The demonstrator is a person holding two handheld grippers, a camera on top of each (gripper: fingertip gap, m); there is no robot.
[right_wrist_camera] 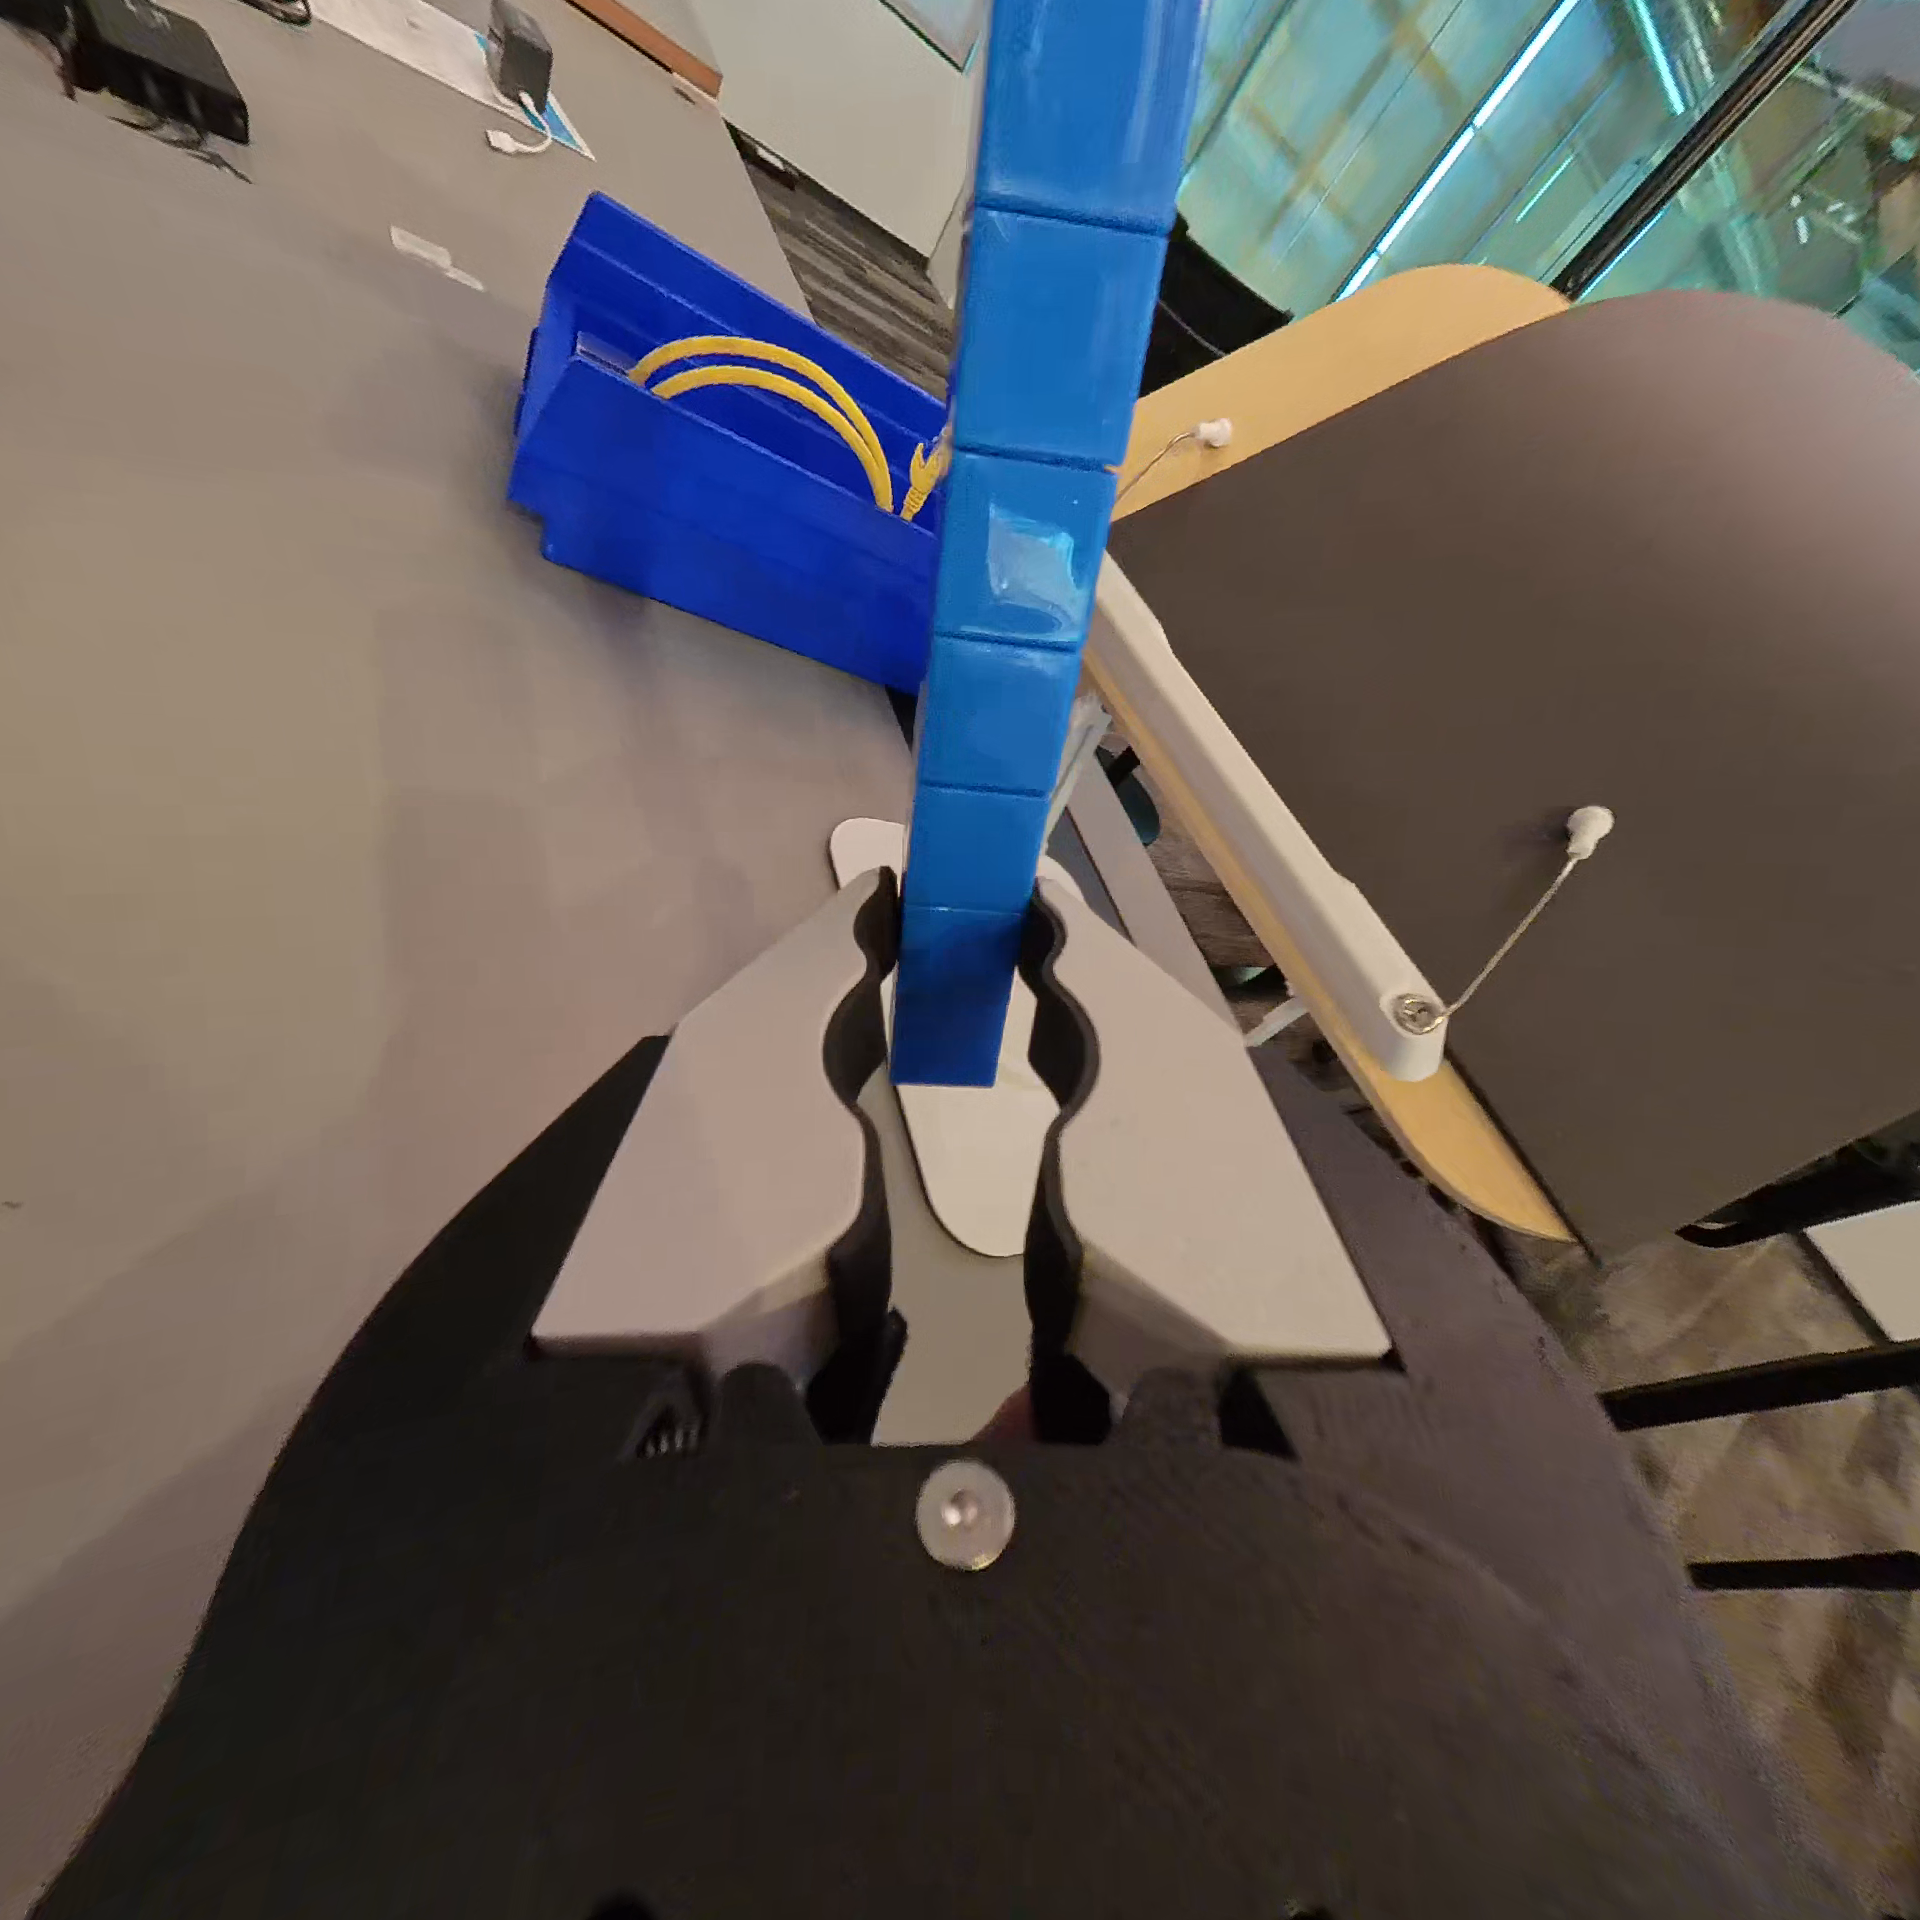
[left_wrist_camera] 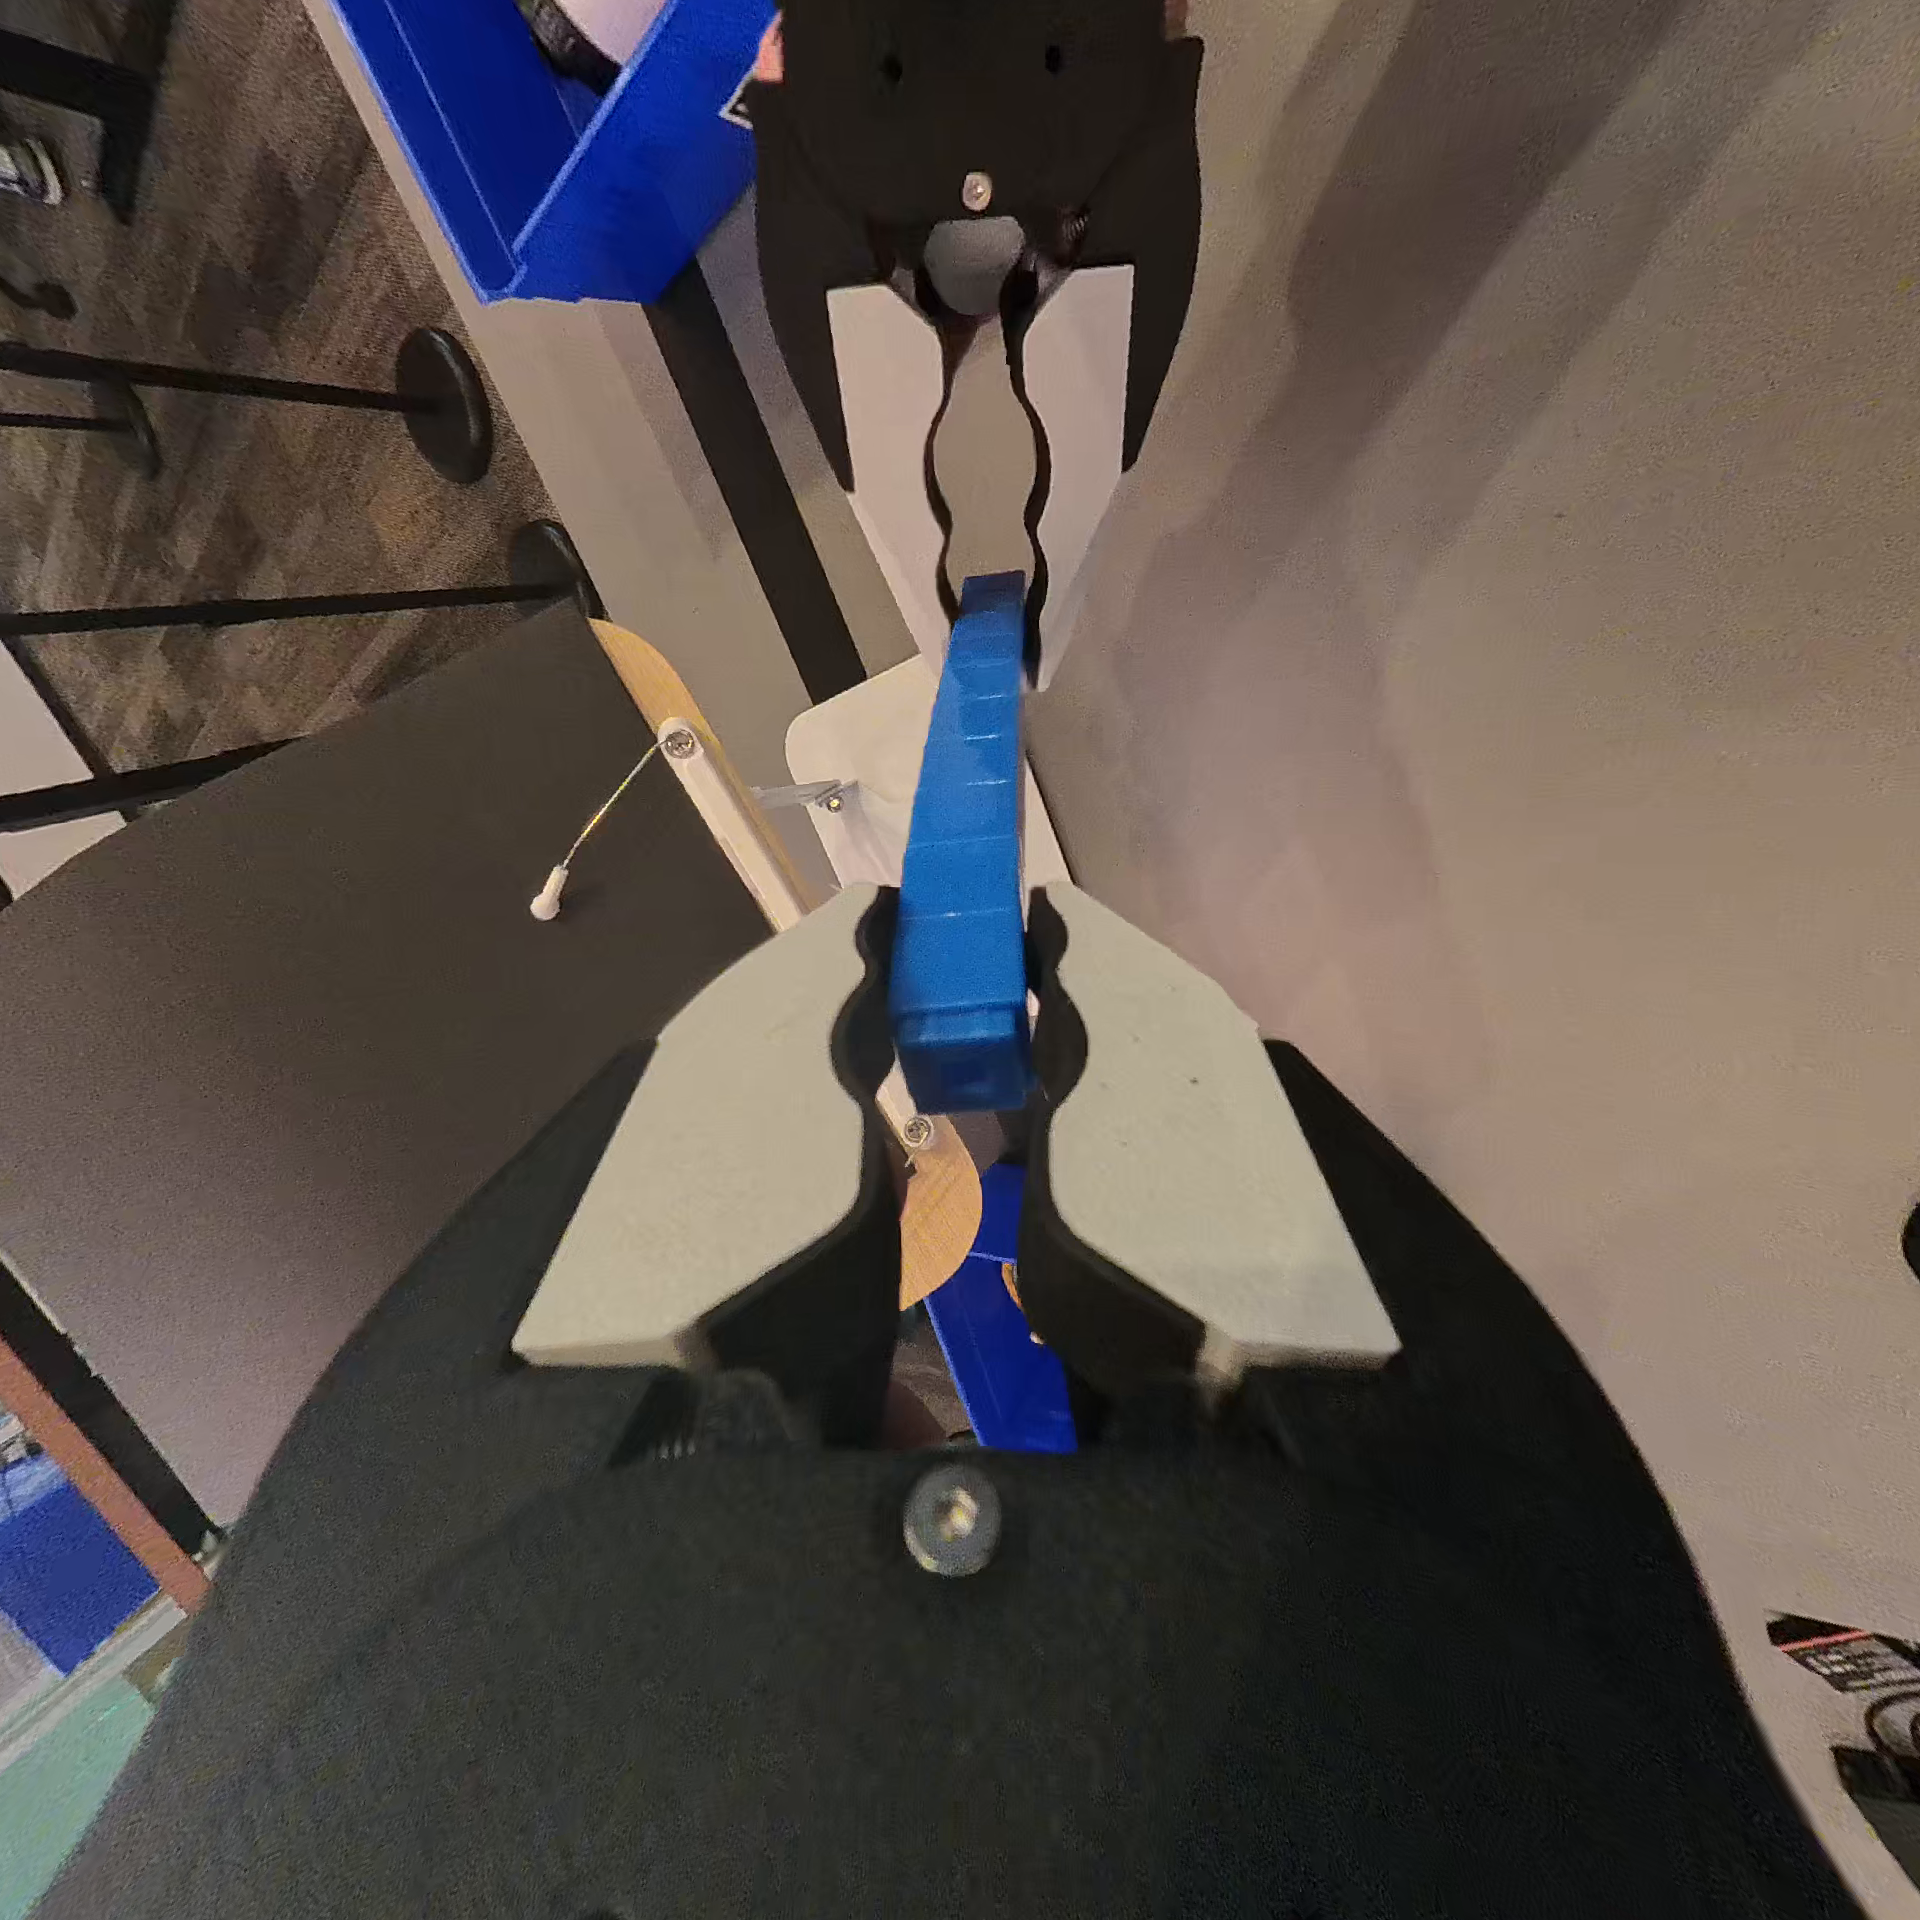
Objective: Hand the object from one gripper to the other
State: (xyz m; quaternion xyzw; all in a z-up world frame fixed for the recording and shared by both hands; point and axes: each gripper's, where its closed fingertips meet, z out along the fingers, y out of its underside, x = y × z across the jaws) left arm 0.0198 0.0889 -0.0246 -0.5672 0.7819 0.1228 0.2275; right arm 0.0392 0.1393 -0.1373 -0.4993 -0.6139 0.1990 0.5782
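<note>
In the left wrist view, the left gripper (left_wrist_camera: 961, 997) with its grey and black wavy fingers sits around the near end of a long blue plastic bar made of small blocks joined in a row (left_wrist_camera: 966, 831). Its jaws look closed on that end, touching both sides of the bar. At the far end the right gripper (left_wrist_camera: 992, 613) pinches the bar's tip from the other way — so the bar hangs in the air between the two claws, above the edge of a grey table (left_wrist_camera: 1455, 727). A blue plastic bin (left_wrist_camera: 603, 187) sits far off to the left, and a dark round board with a light wood rim (left_wrist_camera: 343, 914) is on the near left. In the right wrist view, the right gripper (right_wrist_camera: 961, 987) is clenched on the near end of the blue bar (right_wrist_camera: 1039, 499), which runs up and away out of the top of the picture. Behind it on the grey table (right_wrist_camera: 312, 727) stands the blue bin (right_wrist_camera: 707, 520) with a yellow cable (right_wrist_camera: 790, 395) curled inside — the dark round board (right_wrist_camera: 1507, 727) is on the right.
</note>
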